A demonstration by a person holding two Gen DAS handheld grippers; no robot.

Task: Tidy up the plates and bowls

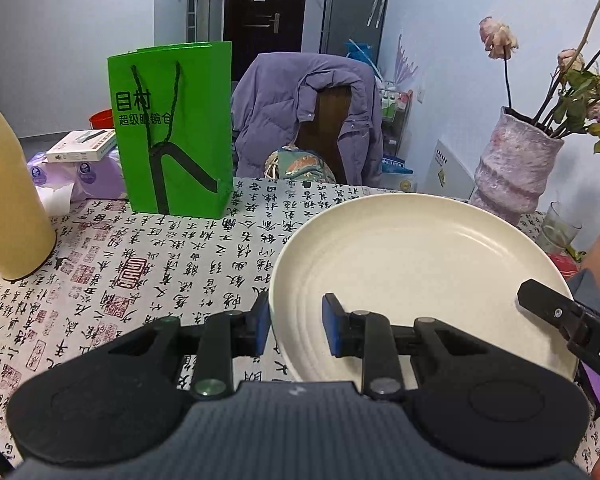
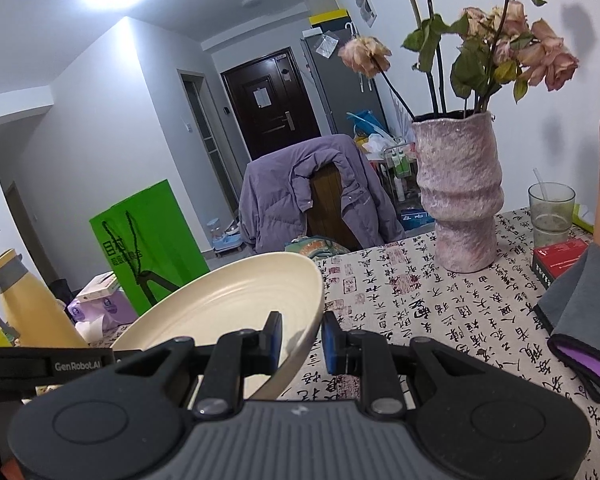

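Both tongs pinch one cream plate (image 1: 416, 264) by its rim: left tongs (image 1: 296, 322) on one side, right tongs (image 2: 300, 340) opposite, so it stays steady. It hangs tilted above the desk (image 1: 160, 264), near the pink vase (image 2: 458, 192).

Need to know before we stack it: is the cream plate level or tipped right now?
Tipped. In the right wrist view the cream plate slants up off the table, with the left gripper and right gripper each clamped on its rim.
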